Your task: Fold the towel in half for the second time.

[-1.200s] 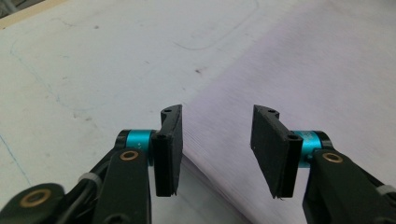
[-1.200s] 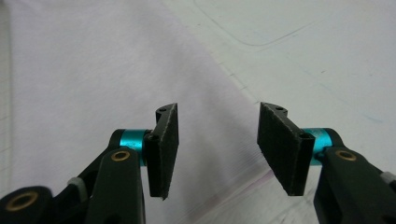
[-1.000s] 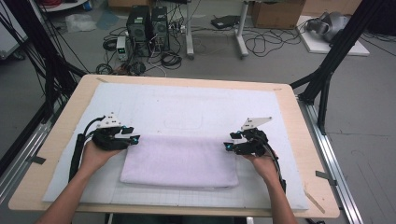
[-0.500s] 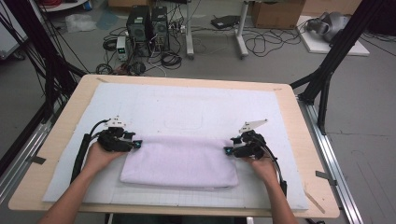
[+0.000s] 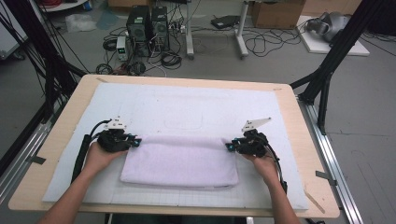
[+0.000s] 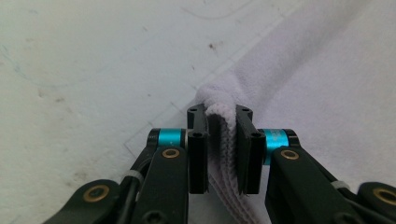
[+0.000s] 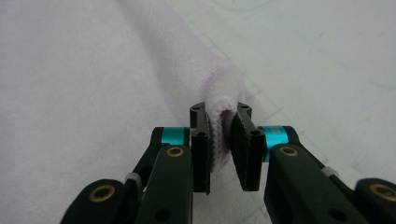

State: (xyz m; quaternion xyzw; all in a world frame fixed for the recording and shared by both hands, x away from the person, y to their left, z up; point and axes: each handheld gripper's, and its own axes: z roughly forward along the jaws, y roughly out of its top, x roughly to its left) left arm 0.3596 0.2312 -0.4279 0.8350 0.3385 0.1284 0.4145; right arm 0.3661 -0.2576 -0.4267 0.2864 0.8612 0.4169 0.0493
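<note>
A pale lilac towel (image 5: 182, 161) lies folded on the white mat (image 5: 196, 109), its far edge a rolled fold. At the far left corner my left gripper (image 5: 135, 141) is shut on the towel (image 6: 299, 93); the folded layers stand pinched between its black pads (image 6: 198, 149). My right gripper (image 5: 229, 146) holds the far right corner, and there the towel (image 7: 70, 84) bulges up between its pads (image 7: 201, 149). Each gripper is held by a hand coming from the near edge.
The mat covers most of a wooden table (image 5: 60, 135). Black frame posts (image 5: 327, 70) stand at the table's right and left. Computers (image 5: 149, 23) and cables lie on the floor beyond the far edge.
Both grippers have moved toward the near edge with the towel's far edge in their grip, and they sit lower on the mat. The towel now looks shorter front to back.
</note>
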